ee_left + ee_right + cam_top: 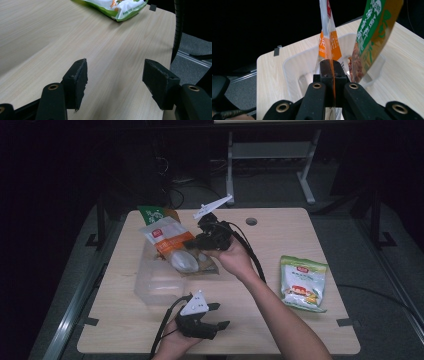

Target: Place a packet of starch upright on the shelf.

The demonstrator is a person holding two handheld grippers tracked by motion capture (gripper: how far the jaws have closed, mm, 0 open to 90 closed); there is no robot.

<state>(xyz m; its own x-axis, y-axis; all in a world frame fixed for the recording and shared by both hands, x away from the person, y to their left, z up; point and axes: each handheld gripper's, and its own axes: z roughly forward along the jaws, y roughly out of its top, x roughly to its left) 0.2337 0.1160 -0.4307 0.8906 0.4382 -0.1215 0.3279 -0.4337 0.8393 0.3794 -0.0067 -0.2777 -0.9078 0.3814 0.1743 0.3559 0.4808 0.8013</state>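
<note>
While the left gripper (212, 316) rests low, the right gripper (200, 242) lifts an orange packet (170, 242).

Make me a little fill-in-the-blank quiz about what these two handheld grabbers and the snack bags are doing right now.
1. The right gripper is clamped shut on the edge of the ____-and-white packet.
2. That packet hangs above a clear plastic ____ on the table.
3. The left gripper has its jaws ____, with nothing between them.
4. The green snack bag lies flat by the table's ____ edge in the high view.

Missing words: orange; container; open; right
</note>
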